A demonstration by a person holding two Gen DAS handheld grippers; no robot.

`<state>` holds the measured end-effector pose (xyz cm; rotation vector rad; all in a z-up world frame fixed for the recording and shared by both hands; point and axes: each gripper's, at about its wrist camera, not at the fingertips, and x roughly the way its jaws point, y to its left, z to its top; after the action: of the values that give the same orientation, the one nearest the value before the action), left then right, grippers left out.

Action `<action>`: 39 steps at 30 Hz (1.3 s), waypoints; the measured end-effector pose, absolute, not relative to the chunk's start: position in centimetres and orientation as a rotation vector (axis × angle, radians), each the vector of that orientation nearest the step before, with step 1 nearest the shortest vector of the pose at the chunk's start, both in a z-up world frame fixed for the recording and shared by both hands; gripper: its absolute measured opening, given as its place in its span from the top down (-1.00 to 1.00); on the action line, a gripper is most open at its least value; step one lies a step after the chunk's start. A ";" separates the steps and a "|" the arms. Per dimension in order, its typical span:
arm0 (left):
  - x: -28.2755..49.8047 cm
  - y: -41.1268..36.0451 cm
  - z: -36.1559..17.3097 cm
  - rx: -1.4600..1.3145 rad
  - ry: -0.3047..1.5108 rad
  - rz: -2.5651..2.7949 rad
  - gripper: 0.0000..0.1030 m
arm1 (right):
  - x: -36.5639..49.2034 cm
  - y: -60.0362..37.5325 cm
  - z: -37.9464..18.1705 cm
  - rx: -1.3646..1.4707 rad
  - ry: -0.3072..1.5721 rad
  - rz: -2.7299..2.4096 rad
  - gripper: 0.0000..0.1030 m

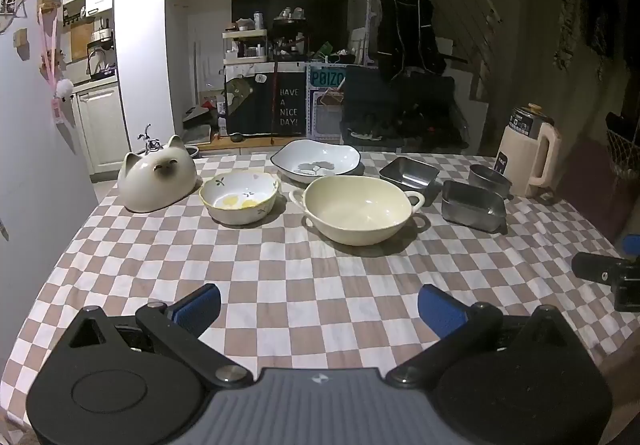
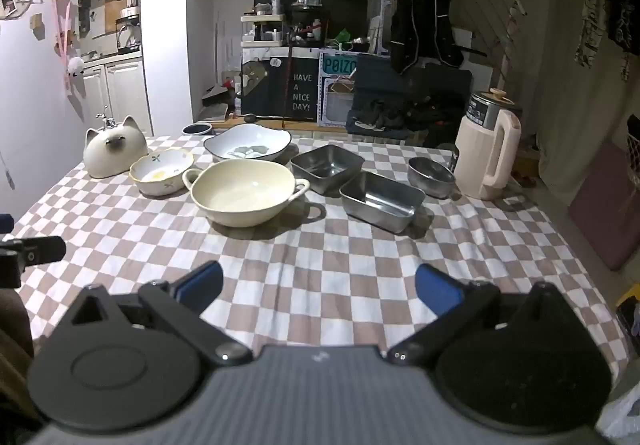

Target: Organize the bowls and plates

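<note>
On the checked tablecloth [image 1: 280, 269] stand a cream two-handled bowl [image 1: 356, 209] [image 2: 244, 191], a small flowered bowl [image 1: 240, 197] [image 2: 162, 175], and behind them a white dish with a dark rim [image 1: 316, 163] [image 2: 248, 147]. To their right are two square steel trays [image 1: 408, 173] [image 1: 472, 205] [image 2: 328, 167] [image 2: 382, 201] and a round steel bowl [image 1: 490, 177] [image 2: 430, 175]. My left gripper [image 1: 320, 309] hangs open over the near cloth, well short of the bowls. My right gripper [image 2: 320, 289] is likewise open with nothing between its blue pads.
A white cat-shaped ceramic piece [image 1: 158, 179] [image 2: 114, 153] sits at the table's far left. A cream jug with a handle [image 1: 528, 157] [image 2: 488, 153] stands at the far right. Beyond the table are shelves, cabinets and a hanging jacket.
</note>
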<state>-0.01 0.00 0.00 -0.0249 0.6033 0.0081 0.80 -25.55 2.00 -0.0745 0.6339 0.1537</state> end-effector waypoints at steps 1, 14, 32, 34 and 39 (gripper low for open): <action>0.0 0.0 0.0 -0.023 0.606 0.009 -1.00 | 0.8 -25.6 2.0 -0.068 0.628 0.154 -1.00; 0.0 -0.1 -0.1 -0.018 0.608 0.010 -1.00 | 1.0 -25.4 2.0 -0.075 0.633 0.158 -1.00; 0.2 -1.3 -0.4 -0.020 0.608 0.010 -1.00 | 1.0 -25.5 1.9 -0.071 0.649 0.168 -1.00; 0.1 -1.2 -0.4 -0.020 0.607 0.009 -1.00 | 1.1 -25.6 1.8 -0.070 0.651 0.170 -1.00; 0.2 -1.1 -0.4 -0.020 0.607 0.009 -1.00 | 1.2 -25.6 1.8 -0.070 0.655 0.173 -1.00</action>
<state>0.16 -1.14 -0.37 -0.0201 0.6073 0.0089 1.18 -25.60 1.77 -0.0696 0.6551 0.1730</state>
